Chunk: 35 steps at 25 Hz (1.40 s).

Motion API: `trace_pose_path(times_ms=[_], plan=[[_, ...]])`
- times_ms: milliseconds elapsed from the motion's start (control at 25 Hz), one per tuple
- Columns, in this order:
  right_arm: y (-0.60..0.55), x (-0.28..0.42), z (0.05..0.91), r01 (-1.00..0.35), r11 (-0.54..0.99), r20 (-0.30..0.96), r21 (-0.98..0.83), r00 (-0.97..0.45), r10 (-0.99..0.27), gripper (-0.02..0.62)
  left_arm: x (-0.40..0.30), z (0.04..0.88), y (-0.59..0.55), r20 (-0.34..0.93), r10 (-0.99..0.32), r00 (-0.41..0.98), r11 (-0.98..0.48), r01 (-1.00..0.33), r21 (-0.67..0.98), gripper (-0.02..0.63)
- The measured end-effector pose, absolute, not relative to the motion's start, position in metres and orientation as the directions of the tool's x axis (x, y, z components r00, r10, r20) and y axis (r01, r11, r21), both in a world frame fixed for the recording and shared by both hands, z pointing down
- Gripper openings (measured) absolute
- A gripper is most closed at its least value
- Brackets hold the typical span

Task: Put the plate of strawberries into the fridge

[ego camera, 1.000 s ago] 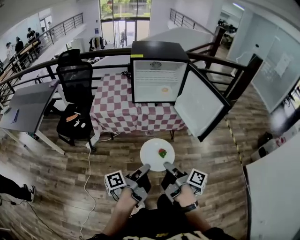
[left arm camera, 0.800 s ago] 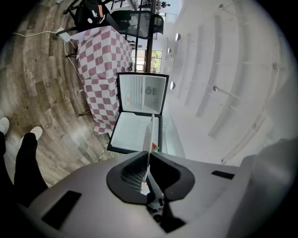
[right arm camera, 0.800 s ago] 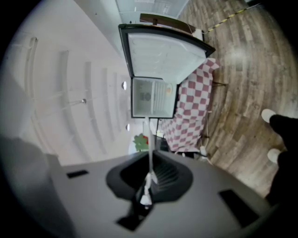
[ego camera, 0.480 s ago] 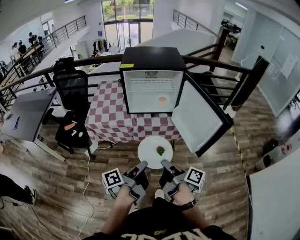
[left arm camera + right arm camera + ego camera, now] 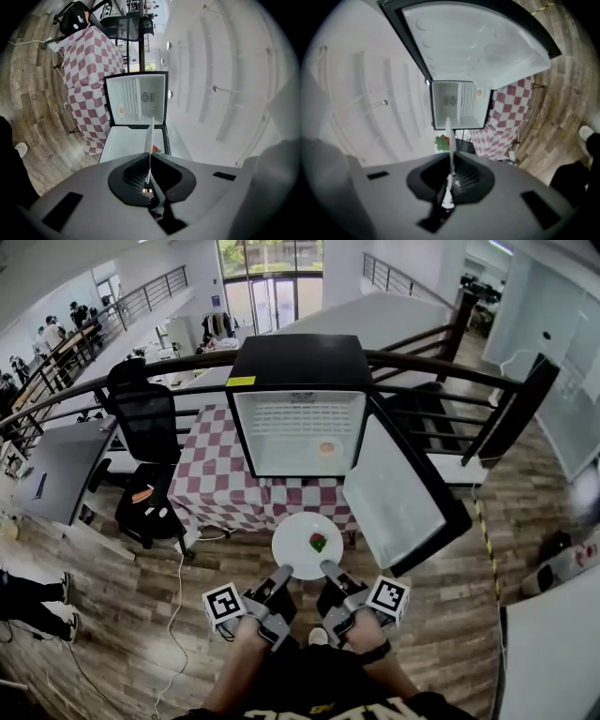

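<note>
Fingers [image 5: 133, 177] of your left gripper [image 5: 284, 572] are clamped on the near rim of the white plate [image 5: 294, 546]; your right gripper [image 5: 328, 567] pinches that rim alongside; one strawberry [image 5: 320, 542] sits on the plate; you hold it level above the floor [image 5: 141, 615], before the open fridge [image 5: 298, 432] on the checkered desk [image 5: 217, 474].

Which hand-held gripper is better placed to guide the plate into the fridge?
Probably left. The left hand-held gripper and right hand-held gripper are both shut on the plate rim, but the open door hangs beside the right one; the left has a freer line into the fridge.
</note>
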State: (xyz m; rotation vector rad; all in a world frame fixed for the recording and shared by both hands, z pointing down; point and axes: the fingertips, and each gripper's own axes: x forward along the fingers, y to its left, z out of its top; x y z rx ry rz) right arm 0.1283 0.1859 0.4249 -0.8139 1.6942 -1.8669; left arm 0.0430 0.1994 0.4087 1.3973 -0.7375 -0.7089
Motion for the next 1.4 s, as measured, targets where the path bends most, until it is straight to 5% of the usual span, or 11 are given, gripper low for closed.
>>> trace_pose_path(times_ms=[1040, 1400], plan=[[-0.008, 0.012, 0.436, -0.049, -0.092, 0.102, -0.995, -0.626, -0.773, 0.031, -0.074, 0.412, -0.006, 0.075, -0.715, 0.695, 0.023, -0.083, 0.996, 0.028], [-0.051, 0.011, 0.439, -0.059, -0.067, 0.089, -0.996, -0.630, -0.772, 0.031, -0.077, 0.424, -0.045, 0.017, -0.725, 0.688, 0.037, 0.014, 0.999, 0.028]])
